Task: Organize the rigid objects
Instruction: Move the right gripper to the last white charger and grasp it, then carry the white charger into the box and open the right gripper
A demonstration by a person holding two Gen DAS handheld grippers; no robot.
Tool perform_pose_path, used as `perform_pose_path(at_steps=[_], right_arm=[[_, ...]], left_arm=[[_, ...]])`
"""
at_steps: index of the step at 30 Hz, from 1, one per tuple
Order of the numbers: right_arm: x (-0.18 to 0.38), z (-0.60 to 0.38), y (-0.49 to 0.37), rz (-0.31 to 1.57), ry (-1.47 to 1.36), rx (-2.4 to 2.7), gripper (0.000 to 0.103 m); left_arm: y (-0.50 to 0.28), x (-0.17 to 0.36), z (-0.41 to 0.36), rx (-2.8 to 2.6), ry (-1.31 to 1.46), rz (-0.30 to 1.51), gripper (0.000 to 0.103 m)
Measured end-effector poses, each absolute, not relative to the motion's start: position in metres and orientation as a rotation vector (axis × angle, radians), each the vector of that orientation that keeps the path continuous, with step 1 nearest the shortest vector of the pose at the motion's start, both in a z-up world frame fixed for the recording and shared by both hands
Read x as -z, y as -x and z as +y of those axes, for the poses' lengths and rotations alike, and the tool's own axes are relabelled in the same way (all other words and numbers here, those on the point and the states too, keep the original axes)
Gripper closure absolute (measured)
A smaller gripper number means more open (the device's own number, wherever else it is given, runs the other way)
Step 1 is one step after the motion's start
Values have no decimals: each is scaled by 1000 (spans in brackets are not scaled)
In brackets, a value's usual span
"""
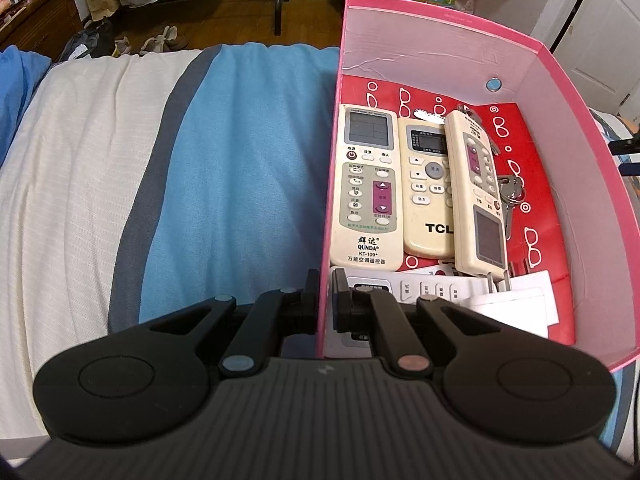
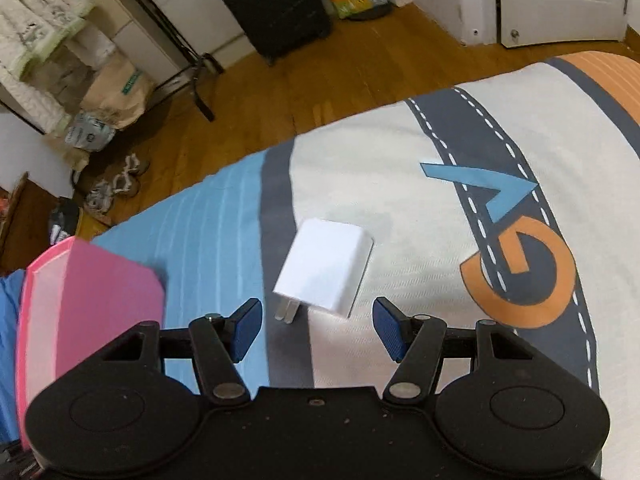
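Observation:
My left gripper (image 1: 325,292) is shut on the near left wall of a pink box (image 1: 440,48), one finger outside and one inside. Inside lie three cream remotes side by side: a QUNDA one (image 1: 367,188), a TCL one (image 1: 428,184) and a narrow one (image 1: 478,192). Keys (image 1: 510,194) show behind the narrow remote, and another remote (image 1: 420,288) and a white plug (image 1: 516,296) rest at the near end. In the right wrist view my right gripper (image 2: 316,330) stands open above the bed, just short of a white charger plug (image 2: 326,266) lying prongs toward me.
The bed cover (image 2: 400,184) is striped white, blue and grey with an orange logo. The pink box's corner (image 2: 92,300) sits at the left of the right wrist view. Beyond the bed edge are wooden floor (image 2: 320,80), shoes (image 2: 116,184), paper bags and a black suitcase (image 2: 272,4).

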State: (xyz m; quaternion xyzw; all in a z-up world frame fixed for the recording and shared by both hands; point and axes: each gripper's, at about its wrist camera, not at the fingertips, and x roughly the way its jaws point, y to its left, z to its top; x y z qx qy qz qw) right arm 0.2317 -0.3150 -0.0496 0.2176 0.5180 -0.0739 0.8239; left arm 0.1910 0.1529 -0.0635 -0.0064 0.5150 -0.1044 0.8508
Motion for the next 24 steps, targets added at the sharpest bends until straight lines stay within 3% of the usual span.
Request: perform_pose_path(at_steps=[11, 15, 19, 24], right_arm=[[76, -304, -273, 1110, -401, 255, 31], [73, -296, -271, 1109, -294, 263, 42], [69, -286, -262, 1101, -146, 235, 43], [71, -296, -257, 1108, -170, 207, 43]], left_arm=[[-191, 65, 154, 227, 18, 1081, 99], [-191, 65, 154, 228, 19, 1080, 99], [-191, 65, 154, 229, 18, 1080, 99], [-191, 65, 154, 228, 21, 1081, 99]])
